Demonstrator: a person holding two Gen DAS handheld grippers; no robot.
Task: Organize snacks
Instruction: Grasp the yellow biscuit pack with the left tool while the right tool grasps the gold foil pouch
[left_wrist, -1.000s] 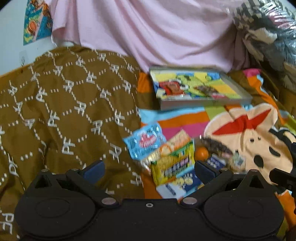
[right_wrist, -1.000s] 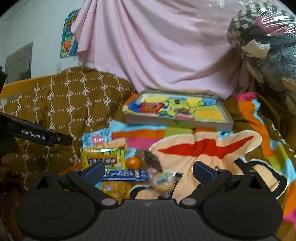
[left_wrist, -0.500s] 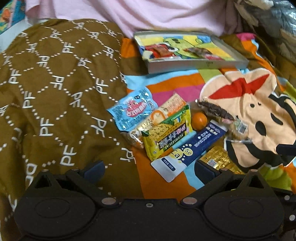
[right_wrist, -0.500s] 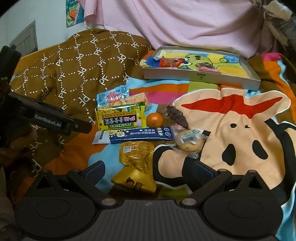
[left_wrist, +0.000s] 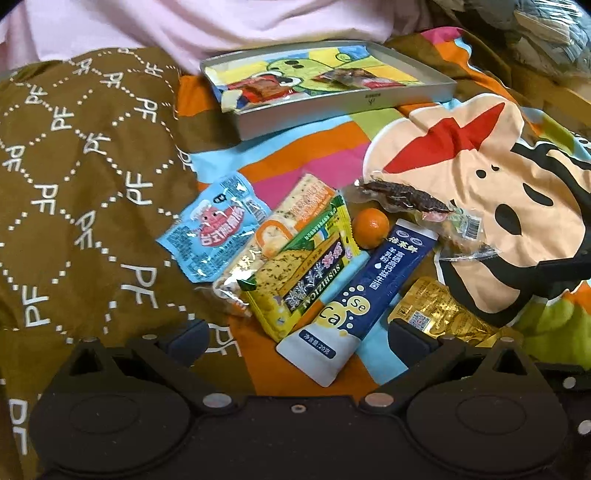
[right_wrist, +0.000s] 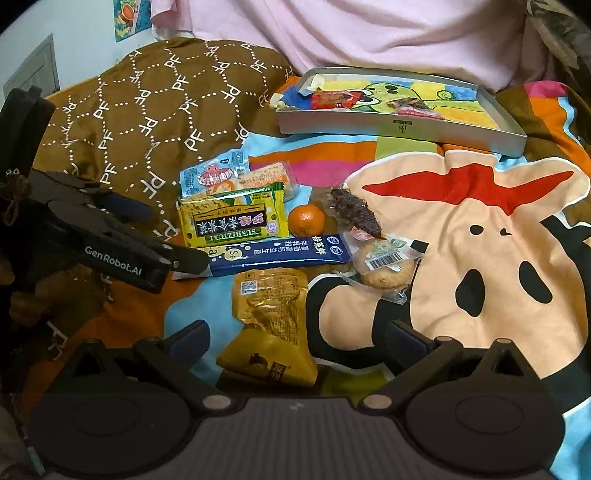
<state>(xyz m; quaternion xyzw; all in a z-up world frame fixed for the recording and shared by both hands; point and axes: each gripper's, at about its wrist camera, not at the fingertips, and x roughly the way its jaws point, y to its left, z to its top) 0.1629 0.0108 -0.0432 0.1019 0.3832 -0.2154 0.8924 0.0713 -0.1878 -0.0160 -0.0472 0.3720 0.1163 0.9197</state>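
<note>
Several snacks: a loose cluster lying on a cartoon-print blanket (right_wrist: 480, 229), in front of a shallow grey tray (right_wrist: 402, 129)
Light blue packet (left_wrist: 214, 229): at the left edge of the cluster, partly on the brown patterned cloth (left_wrist: 85, 177)
Orange-and-white cracker pack (left_wrist: 291, 214): just beside the blue packet, partly under the next one
Yellow-green packet (right_wrist: 232, 221): overlaps the cracker pack, touching the long stick below it
Dark blue stick pack (right_wrist: 280, 253): long and flat, white end toward the left gripper
Small orange fruit (right_wrist: 306, 220): between the yellow-green packet and the dark dried snack, touching the blue stick's upper edge
Dark dried snack in clear wrap (right_wrist: 356, 212): right of the fruit, overlapping the biscuit pack
Biscuit in clear wrap (right_wrist: 386, 264): barcode label up, at the right of the cluster
Golden pouch (right_wrist: 271, 317): nearest the right gripper, its lower end between that gripper's fingers
Tray contents: two wrapped snacks, one red (right_wrist: 332, 99), one darker (right_wrist: 413, 105), lying on a colourful cartoon lining
Left gripper (left_wrist: 299, 330): jaws spread wide, nothing held, low over the blanket with the white end of the blue stick between its fingers
Right gripper (right_wrist: 297, 341): jaws spread wide, holding nothing, astride the golden pouch; whether the pads touch it cannot be told
Background: pink drape (right_wrist: 351, 33) behind the tray
</note>
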